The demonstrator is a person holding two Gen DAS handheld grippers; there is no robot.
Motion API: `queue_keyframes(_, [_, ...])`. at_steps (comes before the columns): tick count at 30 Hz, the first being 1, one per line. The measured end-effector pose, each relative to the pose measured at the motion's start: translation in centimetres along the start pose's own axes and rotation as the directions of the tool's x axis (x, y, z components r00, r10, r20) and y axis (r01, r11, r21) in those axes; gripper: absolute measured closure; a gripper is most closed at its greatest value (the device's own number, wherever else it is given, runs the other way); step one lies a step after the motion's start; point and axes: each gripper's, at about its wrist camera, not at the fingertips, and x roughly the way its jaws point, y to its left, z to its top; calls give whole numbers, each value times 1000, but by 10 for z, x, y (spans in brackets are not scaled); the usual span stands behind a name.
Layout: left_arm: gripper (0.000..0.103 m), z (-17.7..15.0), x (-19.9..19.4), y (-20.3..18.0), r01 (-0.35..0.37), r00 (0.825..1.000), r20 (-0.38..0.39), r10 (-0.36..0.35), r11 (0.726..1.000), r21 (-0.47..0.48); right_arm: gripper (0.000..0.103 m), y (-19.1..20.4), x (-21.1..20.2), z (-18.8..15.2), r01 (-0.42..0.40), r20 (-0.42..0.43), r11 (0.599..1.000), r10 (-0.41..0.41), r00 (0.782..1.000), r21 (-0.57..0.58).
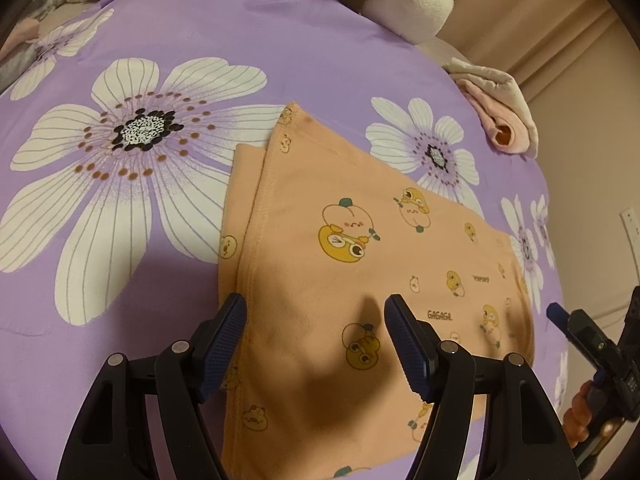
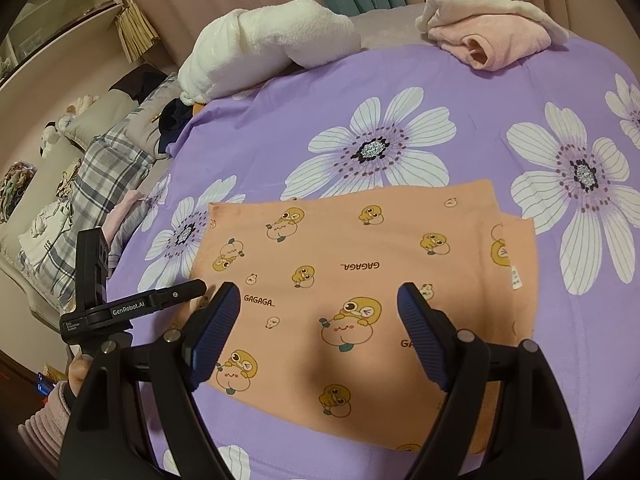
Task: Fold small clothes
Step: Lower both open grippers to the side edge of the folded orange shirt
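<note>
Purple bed cover (image 1: pixel 248 40) with big white flowers fills both views; it is a bed, w/ beige curtains behind and a shelf far off at one side.

On the cover lies the task's thing, an orange garment (image 1: pixel 360 248) w/ cartoon print and the word GAGAGA. It is flat and seems already partly folded: in the left wrist view a second layer shows along its left side. It is roughly rectangular. In the right wrist view its long axis runs left to right across the picture; a small white label (image 2: pixel 515 277) sits near its right end.

Left claw (image 1: pixel 316 340) is spread, nothing between the pads; it hangs over the garment's near part, one finger over the stitched left hem, the other over the print. Right claw (image 2: pixel 320 336) is spread too, empty, above the near middle of the garment (image 2: pixel 360 264). Both point down at an angle; I cannot tell if either touches the cloth. Both are about equally near. For a next fold, I judge each claw must drop to the near edge below it and pinch.

No containers visible. At the far edge of the bed lie a white fluffy towel (image 2: pixel 272 40) and a pink folded cloth (image 2: pixel 492 36), well apart from the garment.
</note>
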Motion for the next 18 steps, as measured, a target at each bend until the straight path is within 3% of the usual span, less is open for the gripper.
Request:
queue_keyframes(8, [33, 2, -1, 5, 31, 1000, 2, -31, 999, -22, 21, 1, 7, 0, -7, -11, 1000, 7, 1000, -1])
queue_keyframes(12, [33, 7, 0, 26, 174, 984, -18, -177, 979, -105, 21, -2, 9, -1, -7, -17, 1000, 7, 1000, 12])
queue_keyframes(14, [33, 10, 1, 39, 252, 965, -33, -260, 956, -150, 21, -5, 10, -3, -6, -18, 1000, 6, 1000, 18])
queue_keyframes(18, [33, 14, 3, 52, 322, 941, -37, -336, 923, -213, 21, -13, 12, -5, -5, -23, 999, 6, 1000, 35])
